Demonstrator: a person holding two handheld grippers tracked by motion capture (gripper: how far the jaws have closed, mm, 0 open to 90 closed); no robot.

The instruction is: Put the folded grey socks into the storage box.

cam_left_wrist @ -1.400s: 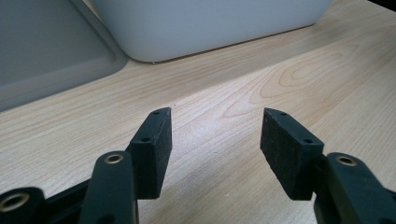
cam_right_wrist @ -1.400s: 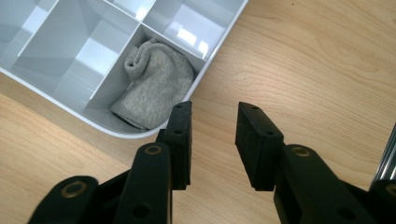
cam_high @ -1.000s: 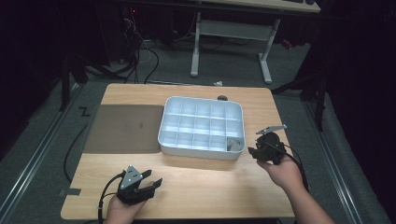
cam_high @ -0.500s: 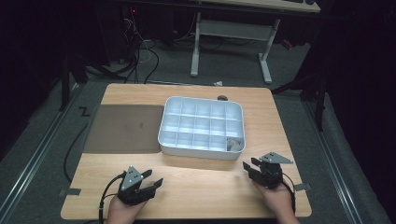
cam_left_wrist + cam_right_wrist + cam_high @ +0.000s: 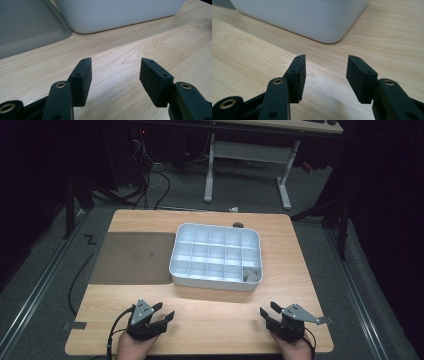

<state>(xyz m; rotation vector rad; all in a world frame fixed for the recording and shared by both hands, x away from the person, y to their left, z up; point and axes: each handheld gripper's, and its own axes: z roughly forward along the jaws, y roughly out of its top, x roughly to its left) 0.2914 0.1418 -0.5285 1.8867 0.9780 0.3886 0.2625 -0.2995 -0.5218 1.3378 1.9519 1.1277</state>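
A white compartment tray [image 5: 216, 255] stands in the middle of the wooden table [image 5: 300, 270]. A small grey piece [image 5: 250, 274] lies in its front right compartment. My left gripper [image 5: 164, 311] rests near the table's front left edge, open, with bare wood between its jaws [image 5: 115, 62]. My right gripper [image 5: 268, 310] is low at the front right, open and holding nothing [image 5: 327, 58]; its jaws have just been opening. The tray's wall stands ahead of each gripper [image 5: 120, 12] [image 5: 307, 17].
A flat grey mat [image 5: 132, 257] lies left of the tray and touches it [image 5: 25, 25]. A small dark round thing [image 5: 238, 225] sits behind the tray's far rim. Beyond the table are a white desk frame [image 5: 245, 165] and floor cables.
My right gripper has drawn back and sunk from beside the tray's front right corner to the table's front edge, its jaws wider. The left gripper has stayed put.
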